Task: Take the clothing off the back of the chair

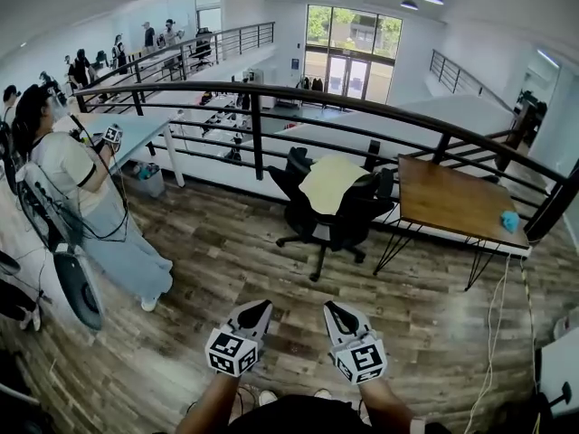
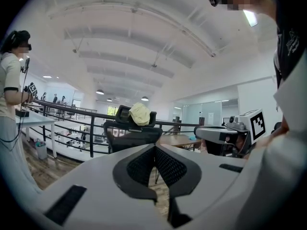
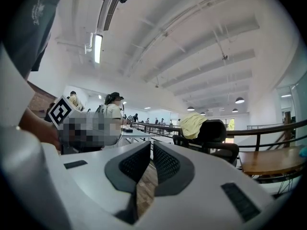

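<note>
Markers [image 1: 228, 353], black-and-white squares, cover left gripper [image 1: 261, 306] and right gripper [image 1: 334, 308]; clothing [image 1: 327, 183] drapes chair [image 1: 362, 210].

One chair [image 1: 336, 222] with one yellow garment [image 1: 329, 183] stands at frame centre. One wooden table [image 1: 452, 202] is at right. Below are two grippers: left gripper [image 1: 256, 314], right gripper [image 1: 339, 316].

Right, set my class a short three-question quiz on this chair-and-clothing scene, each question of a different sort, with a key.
1. Where does the yellow clothing lie? A: on the wooden table. B: over the back of the black chair. C: on the floor.
2. True or false: the right gripper holds the clothing.
3. Fill in: the left gripper has its jaws ___, with nothing between them.

Key: 1 B; 2 false; 3 shut.
</note>
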### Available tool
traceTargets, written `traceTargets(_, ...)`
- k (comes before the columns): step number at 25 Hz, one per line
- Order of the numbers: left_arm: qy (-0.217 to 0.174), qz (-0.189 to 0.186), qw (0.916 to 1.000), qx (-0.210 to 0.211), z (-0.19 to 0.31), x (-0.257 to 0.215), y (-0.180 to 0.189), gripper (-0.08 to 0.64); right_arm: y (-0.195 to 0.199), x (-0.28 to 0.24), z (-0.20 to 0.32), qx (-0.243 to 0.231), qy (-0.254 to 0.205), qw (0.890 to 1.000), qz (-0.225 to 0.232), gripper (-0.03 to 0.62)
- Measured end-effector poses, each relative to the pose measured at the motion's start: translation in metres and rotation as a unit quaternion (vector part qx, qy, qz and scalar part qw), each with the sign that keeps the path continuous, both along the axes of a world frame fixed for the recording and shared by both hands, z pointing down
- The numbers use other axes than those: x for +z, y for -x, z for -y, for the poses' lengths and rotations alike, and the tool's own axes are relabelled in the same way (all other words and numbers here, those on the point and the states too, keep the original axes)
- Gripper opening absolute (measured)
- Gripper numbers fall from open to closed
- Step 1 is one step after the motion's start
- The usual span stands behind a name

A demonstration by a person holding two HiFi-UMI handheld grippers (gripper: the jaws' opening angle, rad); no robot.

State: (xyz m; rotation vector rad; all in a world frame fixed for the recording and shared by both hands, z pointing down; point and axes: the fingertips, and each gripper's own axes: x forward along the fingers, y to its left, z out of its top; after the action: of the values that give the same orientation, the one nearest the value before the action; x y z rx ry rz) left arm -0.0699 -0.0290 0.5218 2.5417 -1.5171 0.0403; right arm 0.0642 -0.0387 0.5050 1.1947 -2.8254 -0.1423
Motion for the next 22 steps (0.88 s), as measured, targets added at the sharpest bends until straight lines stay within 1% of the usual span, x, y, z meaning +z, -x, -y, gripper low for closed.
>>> traceTargets(9, 0.011, -0.003, 0.9998, 0.018, -0.006, 0.009, 0.034, 0.014, 0.026, 0.003, -0.003, 0.029, 0.006, 1.000, 0.001, 0.028)
traceTargets(12, 0.012, 0.001, 0.9996, 0.024, -0.009, 0.010, 0.043, 0.014, 0.034, 0.002, -0.007, 0.045, 0.009, 0.999, 0.002, 0.028)
traceTargets(18, 0.007, 0.002, 0.9990, 0.044, -0.005, 0.016, 0.043, 0.014, 0.046, 0.018, -0.010, 0.056, 0.023, 0.998, -0.010, 0.028)
traceTargets(22, 0.005, 0.002, 0.9987, 0.052, 0.012, 0.021, 0.042, 0.014, 0.048, 0.023, 0.004, 0.059, 0.022, 0.998, -0.008, 0.028)
